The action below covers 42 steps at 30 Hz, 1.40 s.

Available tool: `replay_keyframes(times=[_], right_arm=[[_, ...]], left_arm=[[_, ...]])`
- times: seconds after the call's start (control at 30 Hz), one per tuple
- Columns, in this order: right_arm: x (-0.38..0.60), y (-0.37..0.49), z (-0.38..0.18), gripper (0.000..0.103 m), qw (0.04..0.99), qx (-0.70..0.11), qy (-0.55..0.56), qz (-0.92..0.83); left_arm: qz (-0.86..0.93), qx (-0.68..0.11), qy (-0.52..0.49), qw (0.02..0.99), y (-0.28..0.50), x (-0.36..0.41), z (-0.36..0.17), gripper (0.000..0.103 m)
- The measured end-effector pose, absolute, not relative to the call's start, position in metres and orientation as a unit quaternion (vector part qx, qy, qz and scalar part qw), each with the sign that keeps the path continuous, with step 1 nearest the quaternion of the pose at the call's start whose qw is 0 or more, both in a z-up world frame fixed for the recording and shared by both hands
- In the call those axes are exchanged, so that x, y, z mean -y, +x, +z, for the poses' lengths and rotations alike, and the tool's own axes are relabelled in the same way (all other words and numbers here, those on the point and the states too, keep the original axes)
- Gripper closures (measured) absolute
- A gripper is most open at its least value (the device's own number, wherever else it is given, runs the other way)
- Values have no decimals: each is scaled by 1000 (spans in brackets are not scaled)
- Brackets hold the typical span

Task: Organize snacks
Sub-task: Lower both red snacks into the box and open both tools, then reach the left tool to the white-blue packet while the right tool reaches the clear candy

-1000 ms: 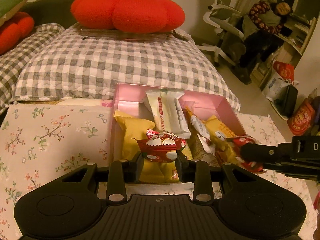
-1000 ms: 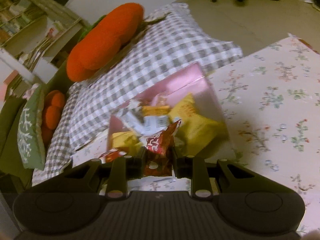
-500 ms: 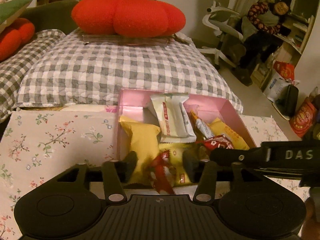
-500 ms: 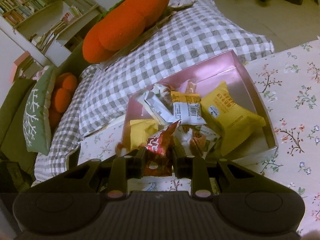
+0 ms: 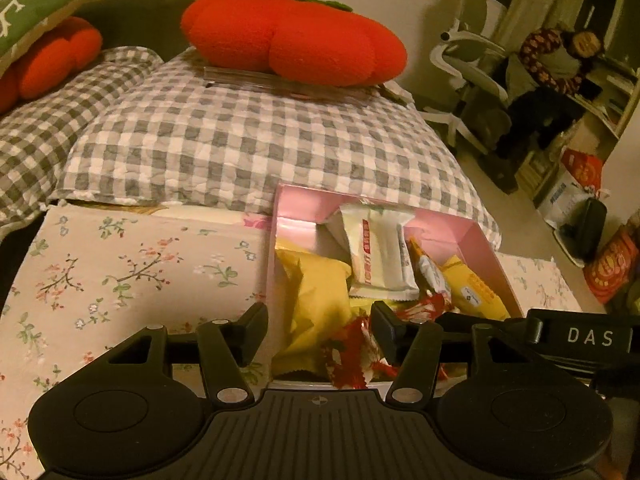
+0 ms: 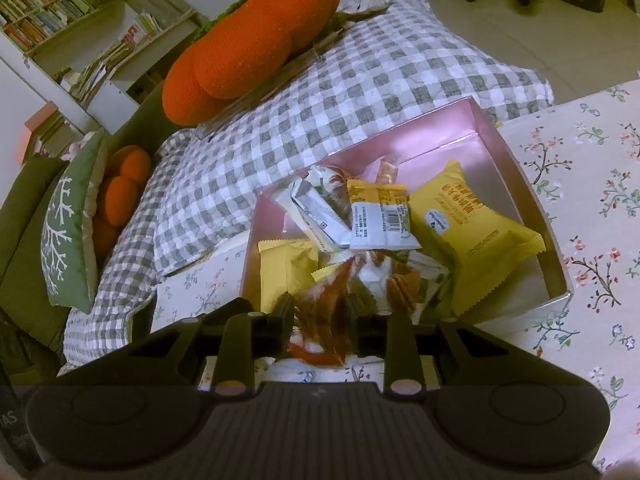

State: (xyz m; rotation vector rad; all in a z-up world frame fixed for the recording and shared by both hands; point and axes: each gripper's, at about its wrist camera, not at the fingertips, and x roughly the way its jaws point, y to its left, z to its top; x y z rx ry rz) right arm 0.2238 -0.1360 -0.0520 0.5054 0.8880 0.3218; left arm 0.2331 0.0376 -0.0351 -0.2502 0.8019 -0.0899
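A pink box (image 5: 493,257) on the floral cloth holds yellow, white and red snack packs. My left gripper (image 5: 318,320) hangs over the box's near left corner, its jaws opening. A red-and-white snack (image 5: 352,350) lies loose in the box below them, touching neither finger. My right gripper (image 6: 320,312) is at the pink box's (image 6: 532,200) near edge, its jaws opening too. A red snack (image 6: 320,336) shows as a blur between them, slipping down. The right gripper's black arm (image 5: 576,338) crosses the left wrist view from the right.
The floral cloth (image 6: 580,160) spreads around the box. A grey checked cushion (image 5: 240,140) lies just behind it, with an orange pumpkin pillow (image 5: 292,36) on top. A green pillow (image 6: 68,232) sits far left. An office chair (image 5: 468,56) and bags stand on the floor to the right.
The left jaws spread apart and their red-and-white snack dropped into the box; the left gripper drew back a little. The right gripper came over the box, and its red snack now blurs.
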Motion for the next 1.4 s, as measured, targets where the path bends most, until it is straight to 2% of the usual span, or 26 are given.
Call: replay_keyframes(times=[0.27,0.7,1.0,1.23,1.4], right_arm=[[138,222,-47,75,863,-425,230,147],[145,211,-37,65,860,-430,234,142],[142,195,-33,52,856,-449,212,144],[136,183,-33,49,852,-465,189,151],[121,170,-45,45,834,-510,148,148]], left_arm=[[-39,-389,-123,912,229,-47,-30,47],[-34,-394,-121,910,216,-64,-20,46],[-65,-422,-50,903,202,-59,-20,41],[-80,-441,-24,893,191,-57,-25,40],[-86,-457,4,885,183,-53,-29,39]])
